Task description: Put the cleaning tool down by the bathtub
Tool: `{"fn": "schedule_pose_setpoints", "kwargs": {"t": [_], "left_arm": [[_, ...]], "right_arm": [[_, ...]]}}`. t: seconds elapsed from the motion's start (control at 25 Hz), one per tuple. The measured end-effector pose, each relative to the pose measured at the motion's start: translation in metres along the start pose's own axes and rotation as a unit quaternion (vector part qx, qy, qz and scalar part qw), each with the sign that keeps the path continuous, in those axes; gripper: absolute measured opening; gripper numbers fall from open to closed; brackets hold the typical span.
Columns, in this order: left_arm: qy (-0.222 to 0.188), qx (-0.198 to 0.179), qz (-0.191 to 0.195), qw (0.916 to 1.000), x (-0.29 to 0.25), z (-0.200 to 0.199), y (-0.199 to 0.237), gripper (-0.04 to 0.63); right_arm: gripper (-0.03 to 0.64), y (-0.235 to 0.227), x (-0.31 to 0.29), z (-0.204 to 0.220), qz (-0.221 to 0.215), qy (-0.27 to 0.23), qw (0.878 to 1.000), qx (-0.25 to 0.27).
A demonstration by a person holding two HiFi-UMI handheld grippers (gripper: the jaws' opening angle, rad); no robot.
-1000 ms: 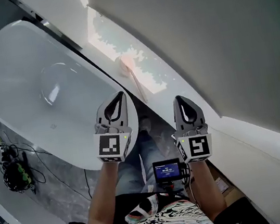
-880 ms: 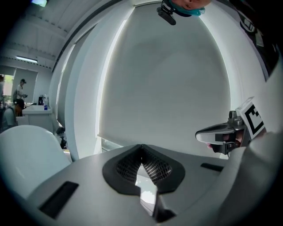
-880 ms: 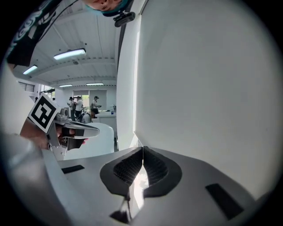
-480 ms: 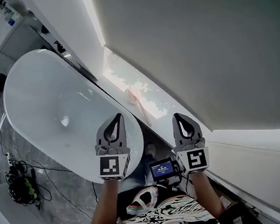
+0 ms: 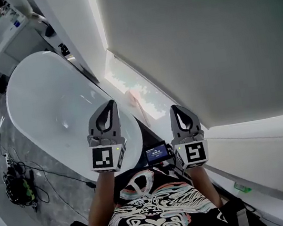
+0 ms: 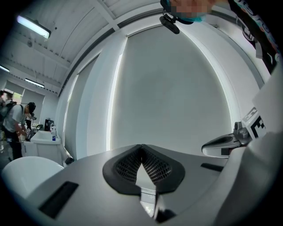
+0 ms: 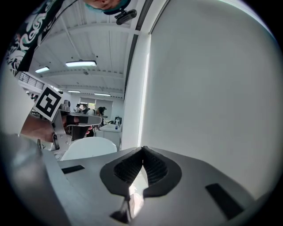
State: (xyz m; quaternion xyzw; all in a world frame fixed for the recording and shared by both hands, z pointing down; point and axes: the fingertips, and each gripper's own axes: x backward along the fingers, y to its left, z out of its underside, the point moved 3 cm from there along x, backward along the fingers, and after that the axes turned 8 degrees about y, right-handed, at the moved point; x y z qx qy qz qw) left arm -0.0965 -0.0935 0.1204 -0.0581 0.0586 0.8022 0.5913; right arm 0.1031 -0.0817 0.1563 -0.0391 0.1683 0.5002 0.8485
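Observation:
The white oval bathtub (image 5: 55, 107) fills the left of the head view. The cleaning tool (image 5: 137, 95), a pale pink head on a thin handle, lies on the bright ledge just right of the tub's rim, touching neither gripper. My left gripper (image 5: 110, 103) is held up over the tub's near end, shut and empty, its tips meeting in the left gripper view (image 6: 141, 145). My right gripper (image 5: 176, 107) is raised beside it, a little right of the tool, likewise shut with nothing in it (image 7: 143, 149). Both point at the pale blind.
A large pale roller blind (image 5: 198, 37) covers the wall on the right. Cables and a green object (image 5: 17, 185) lie on the marble floor left of the tub. A counter (image 5: 11, 29) stands beyond the tub, with a person (image 6: 17, 123) there. A small screen (image 5: 157, 153) hangs at my chest.
The head view has swung, so the tub and ledge sit lower and farther left. Both grippers have drawn slightly toward my body and stay shut. The tool has stayed on the ledge.

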Motion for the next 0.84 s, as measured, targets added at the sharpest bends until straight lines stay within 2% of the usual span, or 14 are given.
{"fn": "schedule_pose_setpoints", "kwargs": {"t": [0.24,0.4,0.52,0.68,0.84], "left_arm": [[0.009,-0.015,-0.001,0.9998,-0.003,-0.002,0.009,0.017],[-0.022,0.008,-0.008,0.9997,-0.002,-0.016,0.012,0.017],[-0.028,0.01,-0.009,0.9995,0.0,-0.017,0.012,0.017],[0.002,-0.008,-0.009,0.9999,0.005,-0.004,0.015,0.017],[0.009,-0.013,-0.011,0.9998,0.005,-0.001,0.014,0.017]], "right_arm": [[0.025,0.003,-0.001,-0.008,0.003,-0.009,1.0,-0.003],[0.026,0.005,0.001,-0.013,0.006,-0.01,1.0,-0.001],[0.025,0.006,0.004,-0.013,0.01,-0.01,1.0,-0.003],[0.026,0.007,0.005,-0.01,0.009,-0.011,1.0,-0.012],[0.025,0.005,0.007,-0.009,0.009,-0.013,1.0,-0.018]]}}
